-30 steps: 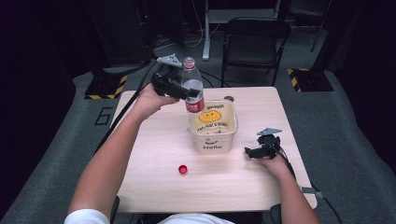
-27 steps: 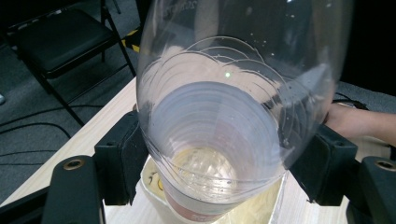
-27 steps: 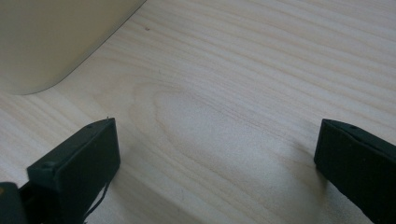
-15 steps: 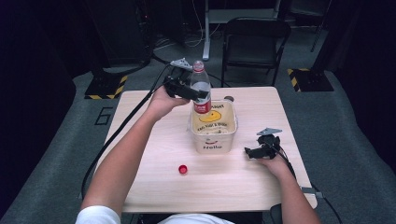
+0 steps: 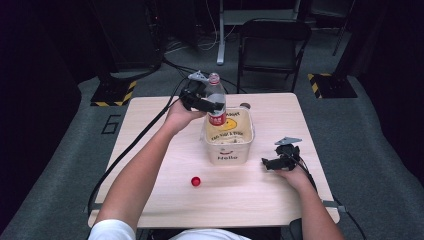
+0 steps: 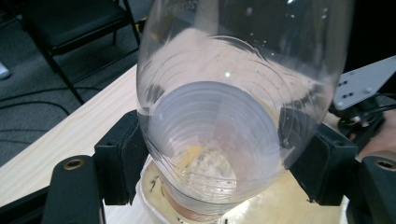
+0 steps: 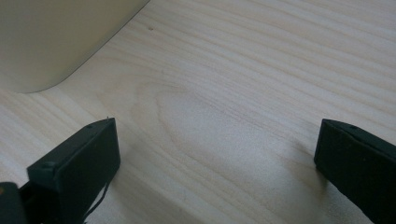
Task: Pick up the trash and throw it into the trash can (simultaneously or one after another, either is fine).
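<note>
The left gripper (image 5: 212, 106) clamps a clear, ribbed plastic bottle (image 5: 215, 102) with a red label upright over the far-left corner of a cream tub (image 5: 230, 150), while the right gripper (image 5: 272, 162) rests wide open and empty on pale wood.

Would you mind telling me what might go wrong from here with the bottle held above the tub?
1. The left gripper clamps the smooth, clear bottle on its curved wall; it might slip or tilt.
2. The bottle is uncapped, its red cap lying on the table, so any leftover liquid could spill.
3. The cream tub looks light; a bump against its rim may shift it.
</note>
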`<state>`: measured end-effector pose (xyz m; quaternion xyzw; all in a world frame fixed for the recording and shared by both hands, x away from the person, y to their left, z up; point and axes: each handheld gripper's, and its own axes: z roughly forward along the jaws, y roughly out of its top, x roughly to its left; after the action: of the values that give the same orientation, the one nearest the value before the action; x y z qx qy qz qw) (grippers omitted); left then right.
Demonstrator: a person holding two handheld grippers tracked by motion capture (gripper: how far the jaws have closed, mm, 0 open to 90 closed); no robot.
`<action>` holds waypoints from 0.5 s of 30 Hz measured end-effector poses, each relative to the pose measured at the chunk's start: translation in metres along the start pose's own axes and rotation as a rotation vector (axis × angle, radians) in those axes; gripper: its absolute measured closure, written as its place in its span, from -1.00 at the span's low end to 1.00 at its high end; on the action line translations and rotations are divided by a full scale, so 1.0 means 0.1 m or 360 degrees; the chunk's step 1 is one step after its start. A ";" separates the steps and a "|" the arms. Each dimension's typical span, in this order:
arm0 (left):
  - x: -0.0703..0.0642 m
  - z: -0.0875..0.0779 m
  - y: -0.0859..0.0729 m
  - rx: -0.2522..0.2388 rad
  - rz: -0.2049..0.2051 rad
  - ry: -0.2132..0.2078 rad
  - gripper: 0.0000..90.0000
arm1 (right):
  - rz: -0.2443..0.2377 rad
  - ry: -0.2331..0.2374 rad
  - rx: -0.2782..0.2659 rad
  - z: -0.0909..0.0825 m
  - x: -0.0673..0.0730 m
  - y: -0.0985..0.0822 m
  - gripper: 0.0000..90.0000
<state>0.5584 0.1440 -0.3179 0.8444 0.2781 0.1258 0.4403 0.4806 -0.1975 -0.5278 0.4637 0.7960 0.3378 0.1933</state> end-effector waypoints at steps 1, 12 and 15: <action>0.01 0.01 -0.02 0.0010 0.0004 0.0010 -0.41 | 0.0000 0.0000 0.0000 0.00 0.00 0.00 -1.00; 0.06 0.18 -0.19 0.0006 -0.0044 0.0025 -0.41 | -0.0001 -0.0001 0.0000 0.00 0.00 0.00 -1.00; 0.04 0.25 -0.24 0.0019 -0.0022 0.0023 -0.41 | 0.0000 0.0000 0.0000 0.00 0.00 0.00 -1.00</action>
<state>0.5642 0.1406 -0.3516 0.8442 0.2877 0.1272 0.4340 0.4806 -0.1974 -0.5278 0.4636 0.7960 0.3378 0.1933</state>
